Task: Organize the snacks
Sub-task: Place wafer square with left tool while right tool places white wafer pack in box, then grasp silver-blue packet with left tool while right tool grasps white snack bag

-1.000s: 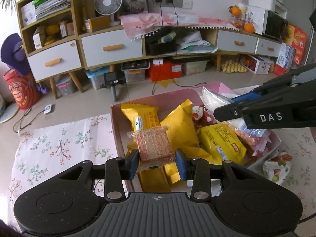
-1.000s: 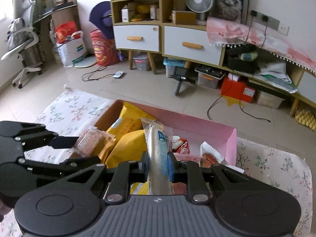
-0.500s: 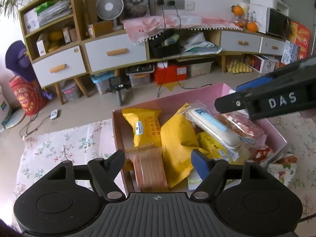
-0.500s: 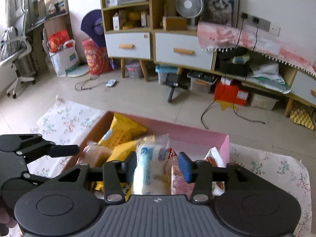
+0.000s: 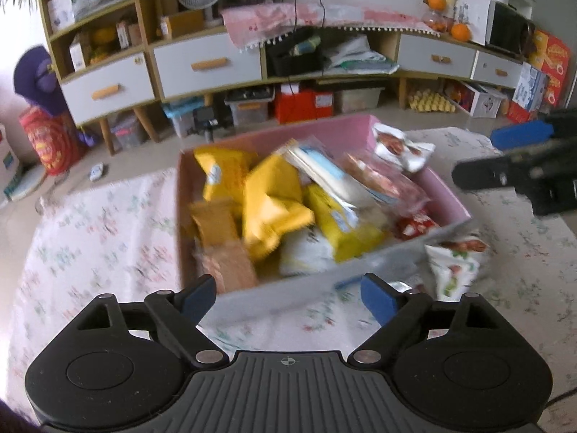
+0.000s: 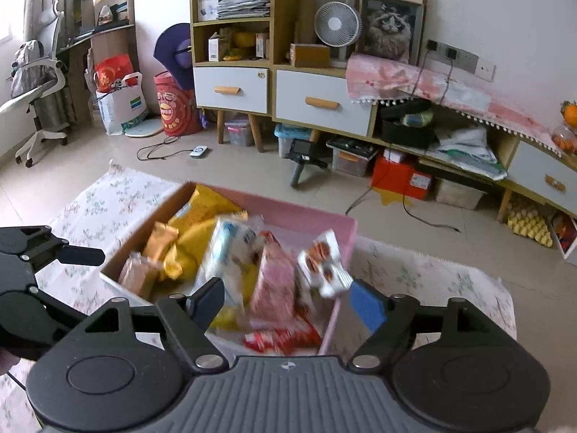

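The pink box [image 5: 447,198] full of snack packs [image 5: 274,202] is sitting on the flowery cloth [image 5: 90,238], while the left gripper [image 5: 288,296] and right gripper [image 6: 285,301] are opening their fingers wide apart, holding nothing.

1. Home, prob. a living rm w/ a work corner.
2. Long low sideboard [image 6: 324,108] w/ white drawers, wood handles, splayed legs; pink fringed cloth [image 6: 414,79] draped on top.
3. Framed cat picture [image 6: 391,29] & small desk fan [image 6: 337,25] on it; oranges [image 5: 459,30] at far end.
4. Open shelves [image 6: 234,18] stuffed w/ papers & boxes.
5. Storage bins & red box [image 6: 400,176] under the unit; cables on the tiled floor [image 6: 252,169].
6. Office chair [image 6: 36,83] & desk by a curtained window.
7. Floral cloth [image 5: 101,223] on the near surface.
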The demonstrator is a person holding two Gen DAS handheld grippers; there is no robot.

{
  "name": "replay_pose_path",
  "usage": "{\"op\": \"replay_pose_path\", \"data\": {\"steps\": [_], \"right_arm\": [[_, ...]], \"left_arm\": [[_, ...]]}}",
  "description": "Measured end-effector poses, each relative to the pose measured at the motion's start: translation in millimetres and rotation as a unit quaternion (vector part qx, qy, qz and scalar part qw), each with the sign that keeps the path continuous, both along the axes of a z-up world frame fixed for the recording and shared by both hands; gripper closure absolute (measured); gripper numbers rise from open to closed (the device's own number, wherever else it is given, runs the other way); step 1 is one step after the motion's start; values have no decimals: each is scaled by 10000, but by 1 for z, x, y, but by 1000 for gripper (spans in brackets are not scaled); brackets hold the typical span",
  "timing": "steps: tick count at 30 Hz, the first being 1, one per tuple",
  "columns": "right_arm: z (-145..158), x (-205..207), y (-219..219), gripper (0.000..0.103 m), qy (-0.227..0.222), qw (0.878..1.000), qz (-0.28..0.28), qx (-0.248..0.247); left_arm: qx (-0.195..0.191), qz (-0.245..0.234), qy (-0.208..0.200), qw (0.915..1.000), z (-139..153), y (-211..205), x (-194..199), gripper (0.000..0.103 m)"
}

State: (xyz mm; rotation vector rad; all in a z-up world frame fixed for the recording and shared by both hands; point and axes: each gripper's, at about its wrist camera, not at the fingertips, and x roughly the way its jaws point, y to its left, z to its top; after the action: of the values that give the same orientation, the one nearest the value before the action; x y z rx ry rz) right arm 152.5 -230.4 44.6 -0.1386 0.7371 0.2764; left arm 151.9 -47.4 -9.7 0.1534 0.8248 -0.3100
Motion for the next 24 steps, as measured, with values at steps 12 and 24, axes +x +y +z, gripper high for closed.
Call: {"op": "replay_pose_path", "data": {"steps": [12, 24], "right_arm": [[-50, -18, -8, 51, 734, 9969, 13, 268], [-63, -14, -34, 92, 944, 9931, -342, 610]], "left_arm": [[-57, -7, 163, 9999, -22, -22, -10, 18], [-305, -224, 311, 9988, -34, -57, -8, 41]]}}
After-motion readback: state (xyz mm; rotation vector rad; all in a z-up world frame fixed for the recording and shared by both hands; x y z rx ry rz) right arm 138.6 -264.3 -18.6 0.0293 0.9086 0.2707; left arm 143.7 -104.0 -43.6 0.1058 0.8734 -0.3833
